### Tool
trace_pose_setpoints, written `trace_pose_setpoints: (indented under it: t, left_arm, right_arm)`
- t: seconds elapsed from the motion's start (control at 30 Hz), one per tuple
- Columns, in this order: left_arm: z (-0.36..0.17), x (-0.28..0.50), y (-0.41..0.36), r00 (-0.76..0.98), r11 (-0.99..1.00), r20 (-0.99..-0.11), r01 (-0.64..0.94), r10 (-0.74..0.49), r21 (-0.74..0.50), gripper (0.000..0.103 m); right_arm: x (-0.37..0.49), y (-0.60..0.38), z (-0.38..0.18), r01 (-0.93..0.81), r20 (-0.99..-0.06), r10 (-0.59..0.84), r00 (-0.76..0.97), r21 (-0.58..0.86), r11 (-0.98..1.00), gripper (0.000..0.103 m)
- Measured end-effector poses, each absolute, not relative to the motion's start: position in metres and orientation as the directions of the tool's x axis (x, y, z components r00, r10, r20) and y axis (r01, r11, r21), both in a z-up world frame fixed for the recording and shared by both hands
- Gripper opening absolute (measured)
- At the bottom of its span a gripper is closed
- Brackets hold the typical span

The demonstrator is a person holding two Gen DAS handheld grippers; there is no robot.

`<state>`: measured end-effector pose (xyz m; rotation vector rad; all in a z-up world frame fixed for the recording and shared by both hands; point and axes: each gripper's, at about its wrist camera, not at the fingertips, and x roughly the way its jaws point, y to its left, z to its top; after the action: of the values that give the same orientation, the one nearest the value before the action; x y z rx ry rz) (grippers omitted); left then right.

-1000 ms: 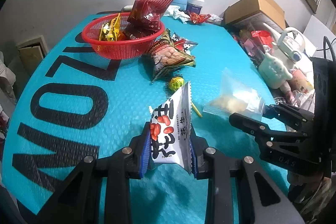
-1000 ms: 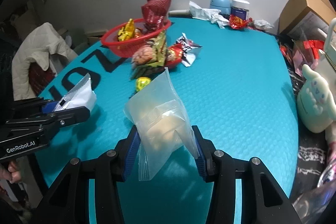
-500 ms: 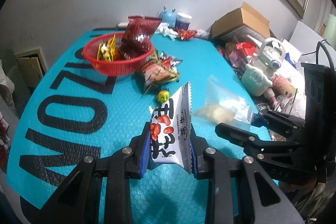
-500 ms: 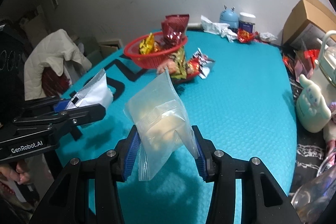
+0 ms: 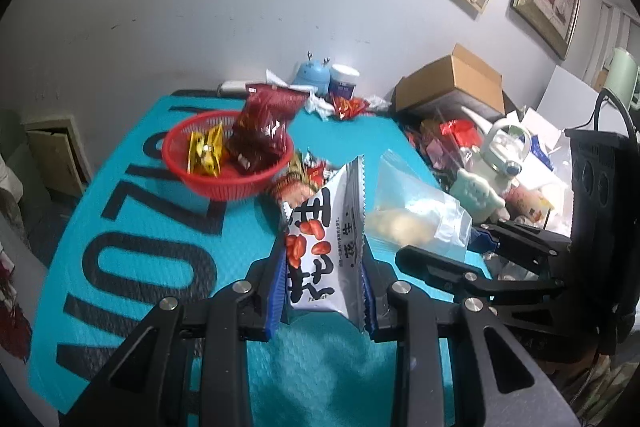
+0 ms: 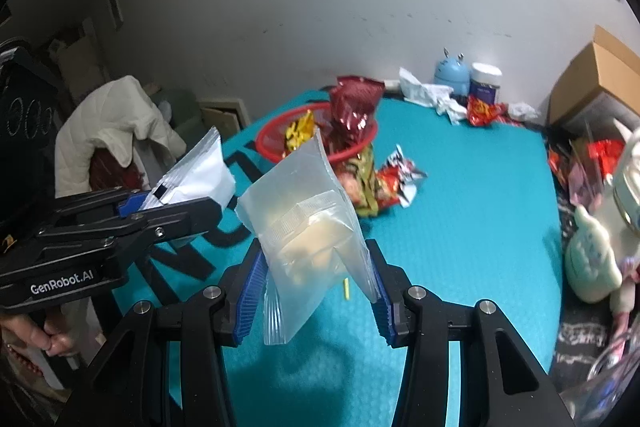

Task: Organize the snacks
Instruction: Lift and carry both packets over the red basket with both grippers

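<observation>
**Both packets lifted, basket next**

Your left gripper [image 5: 325, 285] clamps the white peanut packet with red print [image 5: 326, 247]; your right gripper [image 6: 316, 293] pinches the clear zip bag of pale snacks [image 6: 308, 223]. Both have risen off the teal foam mat [image 5: 160, 239] since a second ago. Looks ready to carry to the red mesh basket [image 5: 224, 183], well ahead.

Both wrist views look down, slightly blurred, sharing the red basket [image 5: 224, 163] [image 6: 276, 143] ahead.
</observation>
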<state>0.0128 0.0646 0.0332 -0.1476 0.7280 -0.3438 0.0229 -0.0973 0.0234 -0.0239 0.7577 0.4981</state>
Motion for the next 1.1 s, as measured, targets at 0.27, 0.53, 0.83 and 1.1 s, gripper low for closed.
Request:
trace_pose_setpoints:
  t: [0.27,0.53,0.83,1.1]
  left_arm:
    - [0.05,0.039,0.078,0.715,0.927,-0.59,0.265,-0.375,-0.267,0.03]
    - [0.075,0.066,0.089,0.765,0.932,-0.533,0.271,-0.361,-0.242,0.03]
    - [0.104,0.096,0.103,0.822,0.937,-0.452,0.277,-0.347,-0.215,0.03]
    - [0.11,0.13,0.113,0.84,0.944,-0.432,0.267,-0.327,-0.196,0.03]
  right_arm:
    - [0.044,-0.086,0.049,-0.458,-0.631,0.428,0.648,0.126,0.88,0.047]
    - [0.073,-0.077,0.074,-0.48,-0.588,0.439,0.679,0.096,0.872,0.047]
    - [0.107,-0.063,0.1,-0.498,-0.533,0.455,0.713,0.072,0.864,0.047]
    - [0.149,-0.053,0.1,-0.503,-0.523,0.471,0.71,0.09,0.859,0.047]
